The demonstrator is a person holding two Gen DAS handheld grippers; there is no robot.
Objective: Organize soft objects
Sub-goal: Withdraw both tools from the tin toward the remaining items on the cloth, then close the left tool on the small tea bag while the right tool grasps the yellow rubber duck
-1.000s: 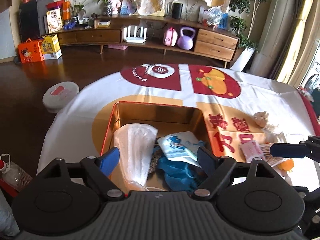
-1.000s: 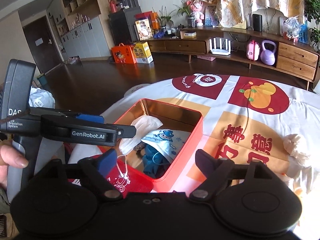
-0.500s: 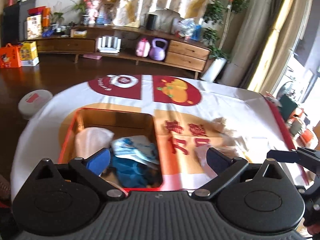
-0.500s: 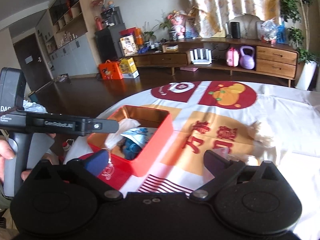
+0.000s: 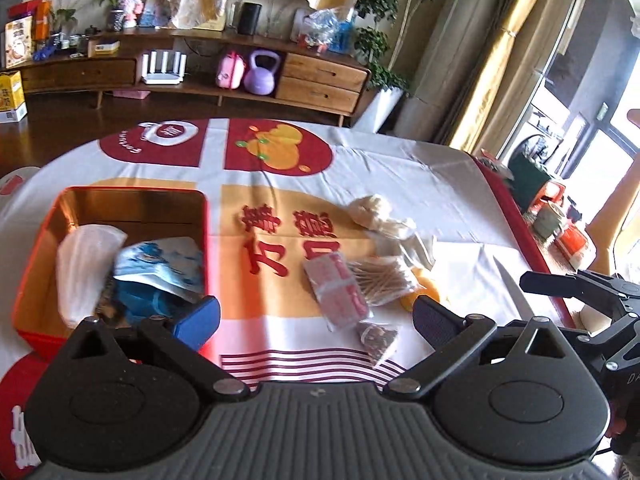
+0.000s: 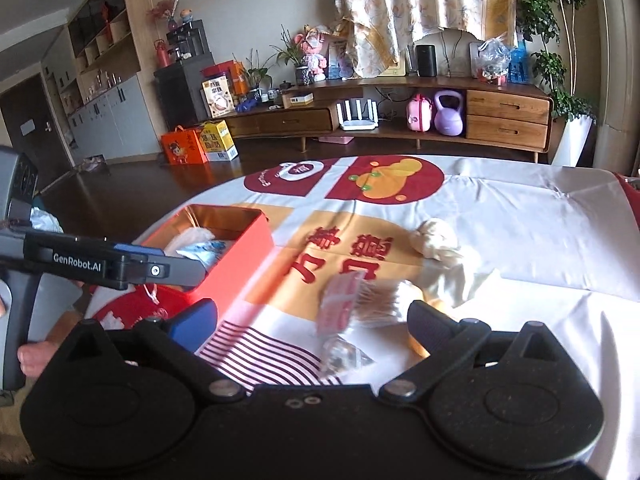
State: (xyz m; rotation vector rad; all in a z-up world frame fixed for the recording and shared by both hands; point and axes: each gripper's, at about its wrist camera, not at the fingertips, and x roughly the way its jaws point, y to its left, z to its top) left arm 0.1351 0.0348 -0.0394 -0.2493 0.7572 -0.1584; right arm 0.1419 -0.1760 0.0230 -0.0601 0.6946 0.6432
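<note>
Your left claw (image 5: 316, 316) hangs over the surface (image 5: 420, 184) with its jaws spread wide and nothing between them; they have just been opening. Your right claw (image 6: 312, 318) is the same: jaws just opened wide, gripping nothing, tilted down toward the small pile ahead.

The red tin (image 5: 206, 240) sits on the left part of the printed cloth, and in it lie a white pad (image 5: 86, 256), a blue-and-white pouch (image 5: 160, 266) and a blue cloth (image 5: 140, 300). To the right of the tin, apart from it, the loose things lie together on the cloth: a pink packet (image 5: 340, 288), a bag of cotton swabs (image 5: 380, 280) touching it, a small clear sachet (image 5: 376, 338) just in front, and a cream cloth bundle (image 5: 380, 216) farther back. From the right wrist view the pink packet (image 6: 340, 300) is blurred, just beyond your fingertips (image 6: 428, 324).
</note>
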